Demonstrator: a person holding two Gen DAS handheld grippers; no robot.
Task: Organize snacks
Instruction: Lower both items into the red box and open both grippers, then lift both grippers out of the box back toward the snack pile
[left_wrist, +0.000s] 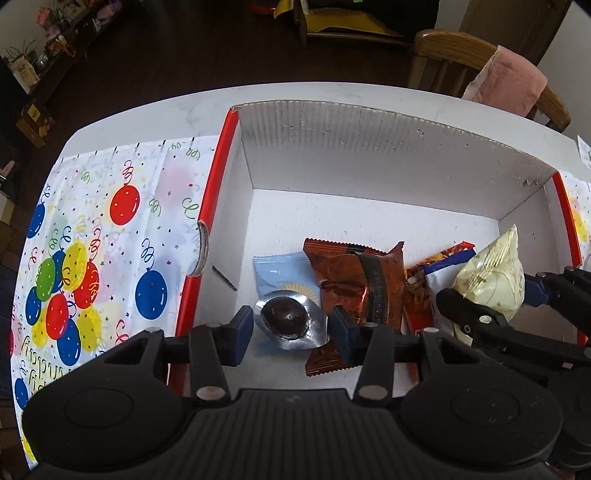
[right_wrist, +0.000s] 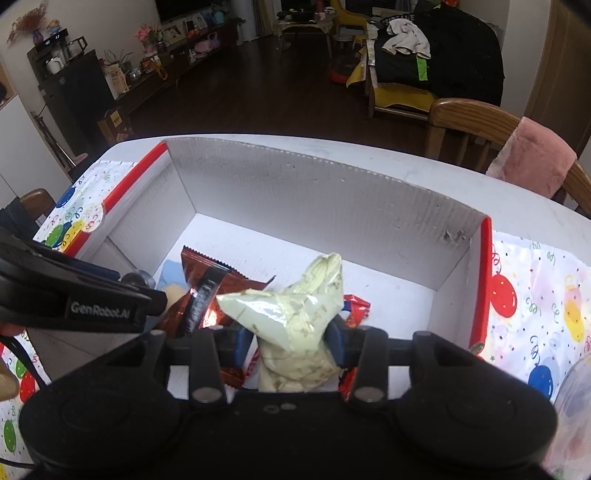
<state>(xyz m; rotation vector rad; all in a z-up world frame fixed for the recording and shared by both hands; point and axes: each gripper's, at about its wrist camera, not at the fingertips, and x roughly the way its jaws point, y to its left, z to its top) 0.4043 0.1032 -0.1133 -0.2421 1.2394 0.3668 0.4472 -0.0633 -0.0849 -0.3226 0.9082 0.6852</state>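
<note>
Setting: a white cardboard box with red outer sides is sitting on a worktop partly covered by a balloon-print cloth; a wooden chair with a pink cloth is standing at the far right.
Box contents: snacks are lying bunched along the near side of the box floor; the far half is bare.
Left hand-held gripper: pointing steeply down into the box, jaws partly open, pads standing on either side of a foil blister with a dark chocolate dome. A narrow gap is showing at each pad, so it is judged not to be clamping.
Foil blister: lying flat on a pale blue packet, touching the orange-brown wrapper on its right.
Right hand-held gripper: jaws only narrowly apart, with a cream-coloured crinkled bag between the pads; the pads are appearing to press its sides, so it is judged to be holding the bag.
Cream bag: standing up at the near right of the box, over a red-and-blue packet.
Handling, blister: probably light, with a stiff thin rim and a brittle dome; taking hold by the flat foil edges is looking safer than squeezing the dome.
Handling, cream bag: soft, light, slippery film; contents may be crushing under pressure, so a gentle pinch at the gathered neck is suiting it.
Task progress: judged to be mid-way, with items going into the box.
</note>
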